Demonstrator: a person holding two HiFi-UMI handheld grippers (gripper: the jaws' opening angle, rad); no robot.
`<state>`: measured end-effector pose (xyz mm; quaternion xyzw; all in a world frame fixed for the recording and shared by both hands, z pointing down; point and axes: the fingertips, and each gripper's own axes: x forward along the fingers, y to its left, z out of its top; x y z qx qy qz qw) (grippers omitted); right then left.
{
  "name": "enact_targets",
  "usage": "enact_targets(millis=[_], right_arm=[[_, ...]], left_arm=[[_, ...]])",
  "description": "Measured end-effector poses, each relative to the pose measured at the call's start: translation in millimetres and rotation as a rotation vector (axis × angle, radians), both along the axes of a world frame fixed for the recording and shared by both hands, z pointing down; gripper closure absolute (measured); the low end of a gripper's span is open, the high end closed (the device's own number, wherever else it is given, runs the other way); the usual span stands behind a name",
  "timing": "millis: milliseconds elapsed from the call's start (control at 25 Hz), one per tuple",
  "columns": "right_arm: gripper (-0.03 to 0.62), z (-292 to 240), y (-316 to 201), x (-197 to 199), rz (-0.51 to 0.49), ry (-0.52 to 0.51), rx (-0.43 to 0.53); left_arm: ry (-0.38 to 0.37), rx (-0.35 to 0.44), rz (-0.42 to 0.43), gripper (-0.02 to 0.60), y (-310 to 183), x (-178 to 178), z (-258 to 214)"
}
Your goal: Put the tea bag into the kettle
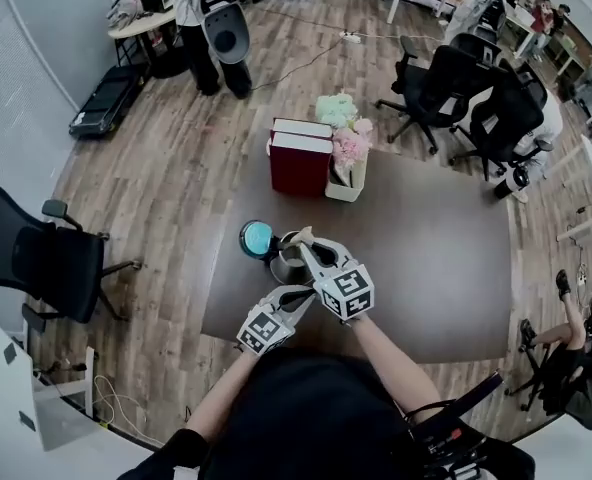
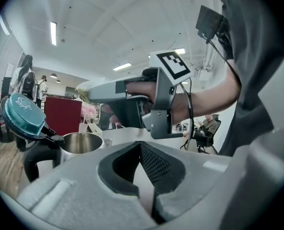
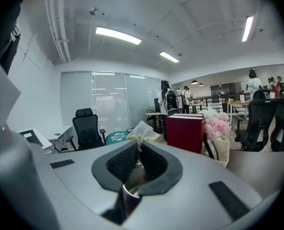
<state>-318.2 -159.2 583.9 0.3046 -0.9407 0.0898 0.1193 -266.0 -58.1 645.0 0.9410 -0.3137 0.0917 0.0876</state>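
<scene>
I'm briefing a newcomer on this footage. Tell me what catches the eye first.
The right claw pinches a tea bag over the open steel kettle, whose teal lid stands flipped back. Farther along the brown table stand a dark red box and pink flowers.

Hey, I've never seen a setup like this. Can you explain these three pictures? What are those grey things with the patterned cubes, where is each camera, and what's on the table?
There is no robot here. A person holds a two-jaw gripper in each hand, and the patterned cubes are part of those grippers. The wide picture comes from a camera on the person's head, looking down. The other two come from cameras riding on each gripper, looking along its jaws.

On the brown table stand a steel kettle with its teal lid open, a dark red box and some flowers.

The right gripper pinches a tea bag about over the kettle's mouth. The left gripper has its jaws together with nothing between them.
</scene>
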Motion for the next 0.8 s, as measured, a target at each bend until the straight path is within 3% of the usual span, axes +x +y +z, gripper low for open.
enact_targets(millis=[160,360,800], right_arm=[[0.569,30,0,-27,-0.037,0.042,-0.080],[0.569,35,-7,-2,-0.027,0.132,-0.069],[0.569,66,-9,10,-0.017,0.250,-0.122]], left_arm=[[-0.002,-0.019,-0.050,0.577,2,-18,2],[0.011,-0.021,-0.051,0.577,-3,7,-5],[0.005,-0.020,-0.040,0.577,-8,7,-3]])
